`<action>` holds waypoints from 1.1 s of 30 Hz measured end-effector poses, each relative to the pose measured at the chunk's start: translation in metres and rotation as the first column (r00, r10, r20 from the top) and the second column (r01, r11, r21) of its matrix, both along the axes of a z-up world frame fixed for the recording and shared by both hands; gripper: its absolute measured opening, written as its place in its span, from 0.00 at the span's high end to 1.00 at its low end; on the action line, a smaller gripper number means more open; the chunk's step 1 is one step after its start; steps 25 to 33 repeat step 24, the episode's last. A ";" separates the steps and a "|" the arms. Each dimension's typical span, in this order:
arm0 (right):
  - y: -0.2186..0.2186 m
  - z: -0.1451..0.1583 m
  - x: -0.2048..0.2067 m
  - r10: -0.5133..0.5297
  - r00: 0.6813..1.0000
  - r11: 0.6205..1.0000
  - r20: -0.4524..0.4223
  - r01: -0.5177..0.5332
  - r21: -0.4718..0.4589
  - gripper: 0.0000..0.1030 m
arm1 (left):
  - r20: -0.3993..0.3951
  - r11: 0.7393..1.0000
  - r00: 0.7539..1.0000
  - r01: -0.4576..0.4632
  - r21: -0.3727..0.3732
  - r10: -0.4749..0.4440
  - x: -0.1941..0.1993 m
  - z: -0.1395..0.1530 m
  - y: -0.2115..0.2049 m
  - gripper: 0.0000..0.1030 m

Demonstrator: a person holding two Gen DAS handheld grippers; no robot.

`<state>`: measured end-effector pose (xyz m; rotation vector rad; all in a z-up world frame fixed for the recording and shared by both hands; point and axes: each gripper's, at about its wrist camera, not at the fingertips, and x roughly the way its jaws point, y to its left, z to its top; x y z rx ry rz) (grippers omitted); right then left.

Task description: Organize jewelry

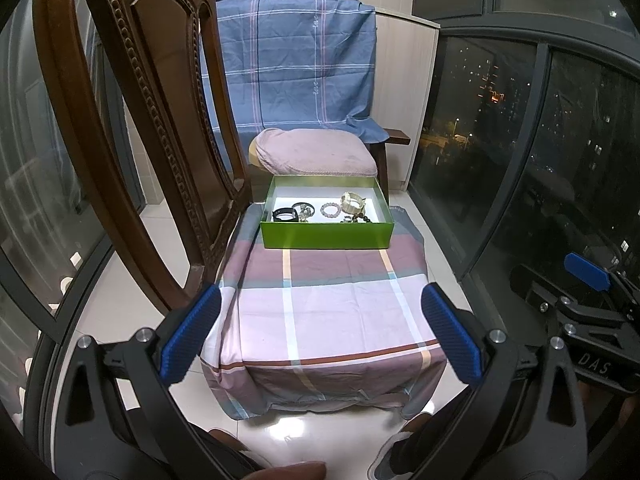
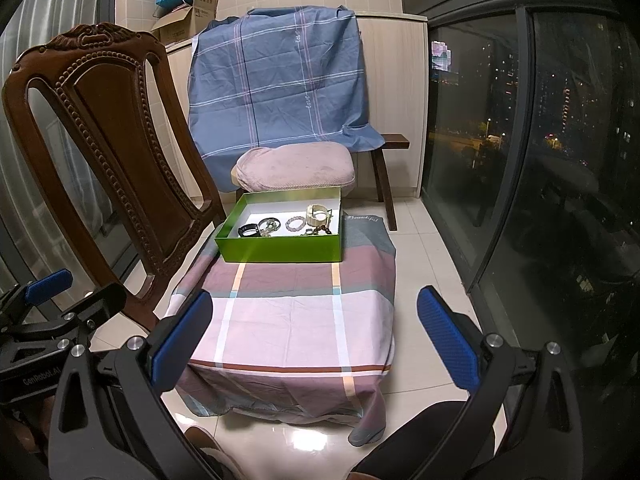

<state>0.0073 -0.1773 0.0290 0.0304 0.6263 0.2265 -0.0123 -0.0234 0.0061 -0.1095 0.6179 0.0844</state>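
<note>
Open path over the cloth, chair on the left

We see the checked cloth (image 2: 288, 320) bare up to the green box (image 2: 280, 250); the wooden chair (image 2: 120, 152) stands close at its left, and the pink cushion (image 2: 294, 168) blocks behind.

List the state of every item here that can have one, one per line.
Left gripper: open, empty.
Right gripper: open, empty.
Green box: lid off, upright on the checked cloth.
Bracelets: lying loose inside the box.
Blue sheet: draped behind the pink cushion.
</note>
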 end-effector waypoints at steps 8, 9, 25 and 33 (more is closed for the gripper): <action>0.001 -0.001 0.001 -0.001 1.000 1.000 -0.004 0.001 0.001 0.03 | -0.003 1.000 1.000 0.007 0.001 -0.007 0.001 -0.001 0.000 0.04; 0.001 -0.001 0.001 -0.002 1.000 1.000 -0.004 0.002 0.001 0.03 | -0.003 1.000 1.000 0.008 -0.001 -0.008 0.001 -0.002 -0.001 0.04; 0.003 -0.004 0.001 -0.002 1.000 1.000 -0.009 0.002 0.005 0.03 | -0.016 1.000 1.000 0.007 -0.007 -0.007 0.002 -0.005 -0.001 0.04; 0.003 -0.004 0.001 -0.002 1.000 1.000 -0.009 0.002 0.005 0.03 | -0.016 1.000 1.000 0.007 -0.007 -0.007 0.002 -0.005 -0.001 0.04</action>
